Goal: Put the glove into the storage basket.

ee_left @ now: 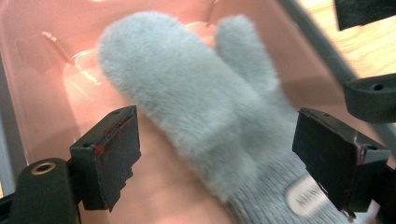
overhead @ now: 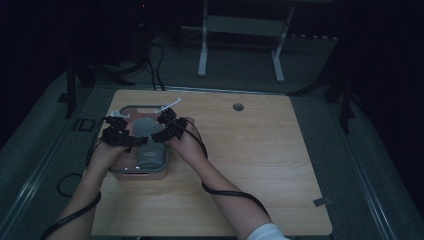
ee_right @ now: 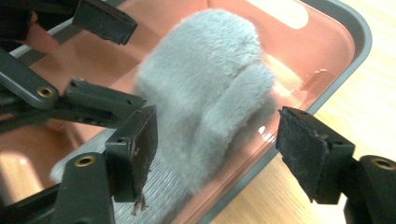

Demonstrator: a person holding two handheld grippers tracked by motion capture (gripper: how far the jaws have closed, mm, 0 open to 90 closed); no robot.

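Note:
A fluffy grey mitten (overhead: pixel 146 131) (ee_left: pixel 196 98) (ee_right: pixel 210 88) with a knit cuff and a small white label (ee_left: pixel 306 198) lies in a pink tray (overhead: pixel 142 172) (ee_left: pixel 56 88) (ee_right: pixel 327 51) with a grey rim. My left gripper (overhead: pixel 121 134) (ee_left: pixel 217 158) hovers open over the mitten's cuff end, its jaws wide on either side. My right gripper (overhead: pixel 168 128) (ee_right: pixel 217 154) is open too, straddling the mitten's thumb side at the tray's rim. Nothing is held between either pair of jaws.
The tray sits at the left of a light wooden table (overhead: pixel 250 165) that has a round grommet hole (overhead: pixel 238 107) at the back. Beyond the table stands a white desk frame (overhead: pixel 240 45). Black cables (overhead: pixel 235 192) trail from the grippers.

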